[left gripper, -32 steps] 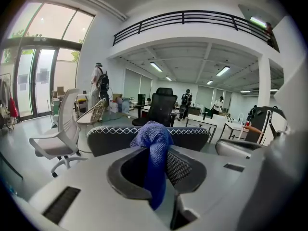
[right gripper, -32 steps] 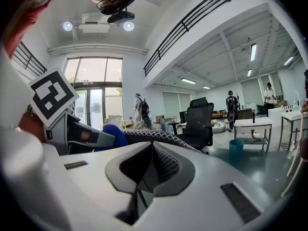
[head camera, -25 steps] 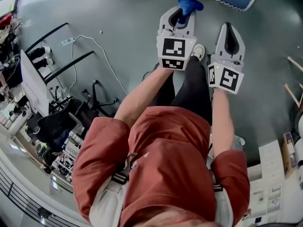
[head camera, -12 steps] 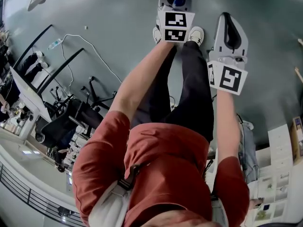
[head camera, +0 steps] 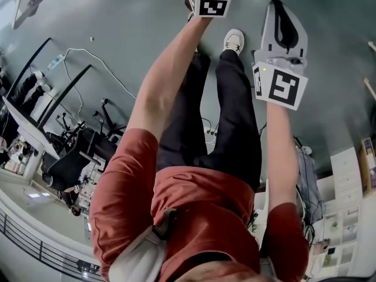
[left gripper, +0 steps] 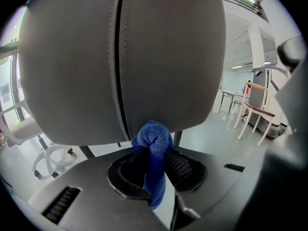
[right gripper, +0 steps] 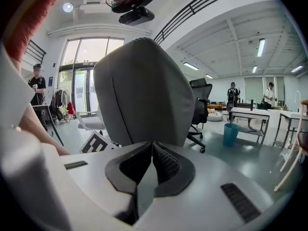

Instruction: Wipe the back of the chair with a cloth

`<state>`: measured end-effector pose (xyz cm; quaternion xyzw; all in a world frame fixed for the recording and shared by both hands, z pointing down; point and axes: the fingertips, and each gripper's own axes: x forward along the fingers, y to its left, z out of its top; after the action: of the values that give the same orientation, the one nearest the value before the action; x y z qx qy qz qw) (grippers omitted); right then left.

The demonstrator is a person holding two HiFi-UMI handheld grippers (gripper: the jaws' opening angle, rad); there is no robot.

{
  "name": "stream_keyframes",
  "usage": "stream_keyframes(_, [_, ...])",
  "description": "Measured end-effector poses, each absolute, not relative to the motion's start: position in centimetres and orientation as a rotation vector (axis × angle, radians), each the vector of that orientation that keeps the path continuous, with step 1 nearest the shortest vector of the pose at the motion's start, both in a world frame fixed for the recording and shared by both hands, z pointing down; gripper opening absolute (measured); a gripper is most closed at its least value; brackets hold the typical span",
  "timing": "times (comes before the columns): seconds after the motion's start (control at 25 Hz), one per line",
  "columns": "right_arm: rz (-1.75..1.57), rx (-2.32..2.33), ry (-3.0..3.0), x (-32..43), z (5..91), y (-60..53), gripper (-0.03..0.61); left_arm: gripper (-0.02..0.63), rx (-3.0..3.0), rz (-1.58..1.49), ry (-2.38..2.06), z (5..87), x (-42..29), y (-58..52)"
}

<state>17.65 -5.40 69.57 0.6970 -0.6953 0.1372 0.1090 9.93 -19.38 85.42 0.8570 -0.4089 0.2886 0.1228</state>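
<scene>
Between the closed jaws of the left gripper (left gripper: 155, 154) sits a bunched blue cloth (left gripper: 152, 134), right at the lower edge of the grey chair back (left gripper: 120, 57). The right gripper (right gripper: 150, 150), jaws together and empty, faces that backrest from farther off.

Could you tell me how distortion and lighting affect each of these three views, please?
Head view: fisheye curves the room's edges; light is even. Left gripper view: dark round vignette; the grey padded chair back bulges large, and the blue cloth is sharp. Right gripper view: the tall windows look washed out.
</scene>
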Motion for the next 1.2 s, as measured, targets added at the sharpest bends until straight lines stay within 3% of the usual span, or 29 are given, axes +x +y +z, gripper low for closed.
stream_keyframes(0.28, [0.456,2.028,-2.041,17.4,70.5,-4.9,0.026,0.091,2.462,0.765,-1.178,83.6,12.3,-21.4])
stream_keyframes(0.68, [0.425,2.028,-2.040,16.9,68.8,-5.8,0.026,0.091,2.446,0.728,-1.212,79.4,10.2,-20.1])
stream_keyframes(1.2, [0.374,2.108,-2.019,18.4,60.9,-4.7,0.026,0.091,2.498,0.666,-1.240,62.3,9.7,-15.3])
